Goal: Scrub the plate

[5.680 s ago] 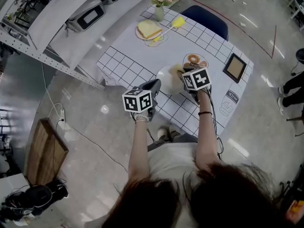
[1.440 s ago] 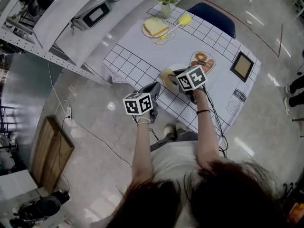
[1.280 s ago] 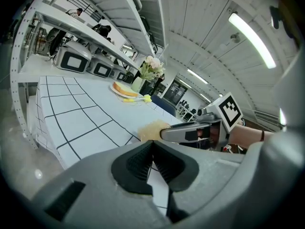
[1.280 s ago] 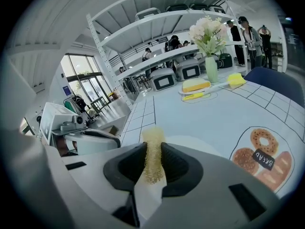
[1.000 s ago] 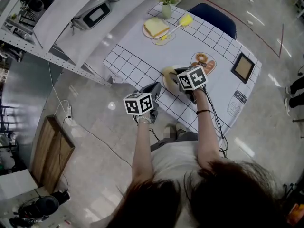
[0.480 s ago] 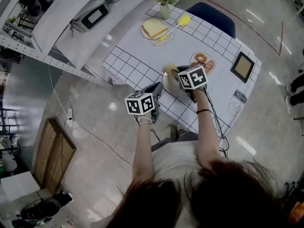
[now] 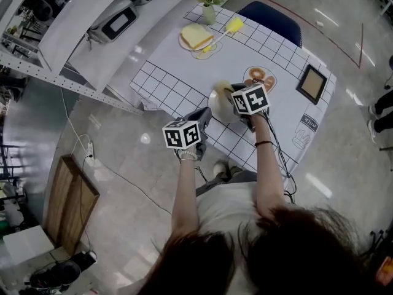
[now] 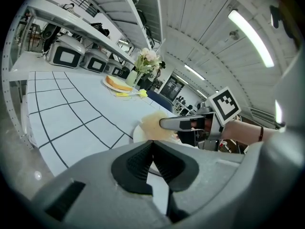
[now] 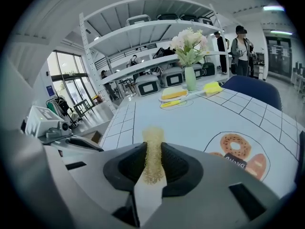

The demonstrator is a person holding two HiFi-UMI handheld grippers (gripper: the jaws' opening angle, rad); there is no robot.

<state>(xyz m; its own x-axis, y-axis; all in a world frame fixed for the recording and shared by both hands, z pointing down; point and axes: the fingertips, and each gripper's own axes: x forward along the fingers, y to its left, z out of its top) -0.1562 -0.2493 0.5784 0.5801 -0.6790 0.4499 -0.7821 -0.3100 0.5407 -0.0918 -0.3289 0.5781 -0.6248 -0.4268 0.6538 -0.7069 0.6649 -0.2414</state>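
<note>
Left gripper view: left tongs [image 8: 151,151] closed, apparently pinching the near rim of the plate [image 8: 137,134] on the table [image 8: 62,123]. Right tongs [image 9: 153,162] clamped on tan sponge [image 9: 153,144], at the plate. Step: scrubbing. Next, judged: rub sponge across the plate face, rim held firm.

Glossy grey floor [image 7: 123,165] all around, catching the ceiling strip lights [image 8: 250,30]. A white grid-patterned surface [image 7: 166,82] stands beside a long metal shelving rack [image 7: 73,17], a blue chair [image 7: 270,20] tucked at its far side. A wooden board [image 7: 64,204] lies on the floor. Tall windows [image 9: 66,73] brighten one end.
</note>
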